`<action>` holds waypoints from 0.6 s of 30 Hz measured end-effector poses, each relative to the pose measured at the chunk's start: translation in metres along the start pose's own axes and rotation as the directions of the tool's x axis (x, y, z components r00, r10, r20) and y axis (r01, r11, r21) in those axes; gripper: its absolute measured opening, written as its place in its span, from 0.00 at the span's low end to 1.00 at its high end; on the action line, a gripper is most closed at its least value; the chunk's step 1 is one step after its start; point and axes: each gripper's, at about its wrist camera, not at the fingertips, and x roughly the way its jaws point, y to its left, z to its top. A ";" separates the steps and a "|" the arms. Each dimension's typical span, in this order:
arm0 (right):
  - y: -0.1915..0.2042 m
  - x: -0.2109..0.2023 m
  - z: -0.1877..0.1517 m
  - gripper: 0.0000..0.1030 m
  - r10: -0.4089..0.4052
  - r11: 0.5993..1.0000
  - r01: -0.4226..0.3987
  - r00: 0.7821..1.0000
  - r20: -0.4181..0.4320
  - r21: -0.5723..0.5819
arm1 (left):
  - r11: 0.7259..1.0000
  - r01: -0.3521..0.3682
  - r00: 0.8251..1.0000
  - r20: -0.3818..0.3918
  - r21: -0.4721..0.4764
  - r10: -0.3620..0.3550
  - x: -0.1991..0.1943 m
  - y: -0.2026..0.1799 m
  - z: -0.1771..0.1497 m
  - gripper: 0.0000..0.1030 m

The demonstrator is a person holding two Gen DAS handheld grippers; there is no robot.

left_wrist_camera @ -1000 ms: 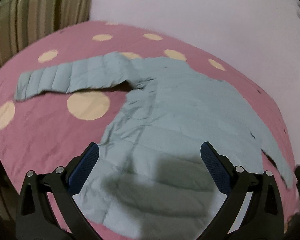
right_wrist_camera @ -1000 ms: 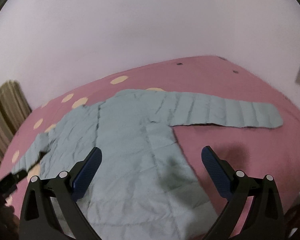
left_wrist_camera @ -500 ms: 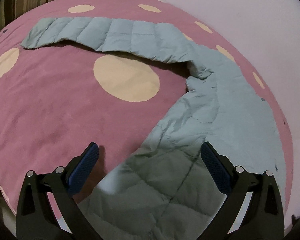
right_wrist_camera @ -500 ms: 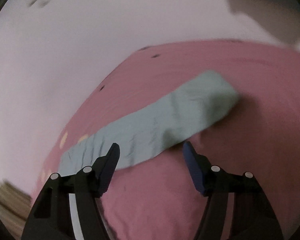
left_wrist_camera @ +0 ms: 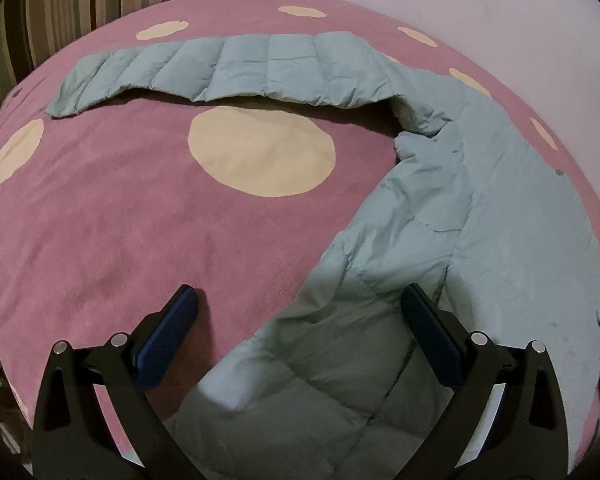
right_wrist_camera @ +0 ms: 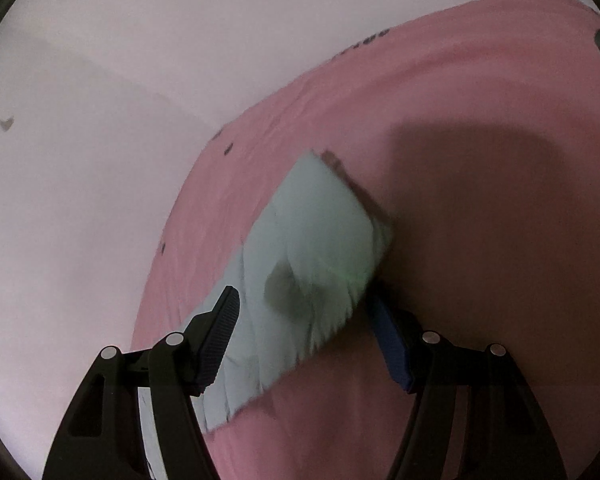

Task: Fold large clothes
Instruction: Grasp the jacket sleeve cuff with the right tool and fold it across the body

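A light blue quilted jacket (left_wrist_camera: 480, 216) lies flat on a pink bedspread (left_wrist_camera: 100, 220) with cream dots. Its left sleeve (left_wrist_camera: 240, 68) stretches out to the left at the far side. My left gripper (left_wrist_camera: 300, 308) is open and hovers low over the jacket's lower left hem edge, one finger over the bedspread, one over the fabric. In the right wrist view my right gripper (right_wrist_camera: 304, 320) is open, with the cuff end of the jacket's right sleeve (right_wrist_camera: 320, 236) lying between its jaws, close to the fabric. Contact cannot be told.
A striped curtain (left_wrist_camera: 80, 0) hangs behind the bed at the upper left. A pale wall (right_wrist_camera: 120, 100) runs along the bed's far edge in both views. A dark shadow (right_wrist_camera: 480, 184) falls on the bedspread right of the cuff.
Both grippers dropped lower and swung outward: the left from over the jacket's body to its left hem edge, the right out along the right sleeve to its cuff. The right jaws have narrowed slightly.
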 end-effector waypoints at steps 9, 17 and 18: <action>0.000 0.021 -0.001 0.16 0.009 1.000 -0.009 1.000 0.004 -0.002 | 0.999 -0.034 0.999 0.015 0.024 0.034 0.003 -0.004 0.000 0.98; 0.056 0.009 -0.005 0.07 0.071 0.982 -0.067 0.997 0.017 -0.175 | 0.998 -0.051 0.998 0.041 0.046 0.050 0.004 -0.006 -0.005 0.98; 0.073 0.006 -0.013 0.07 0.084 0.973 -0.080 0.996 0.012 -0.217 | 0.997 -0.053 0.998 0.044 0.048 0.051 0.004 -0.006 -0.005 0.98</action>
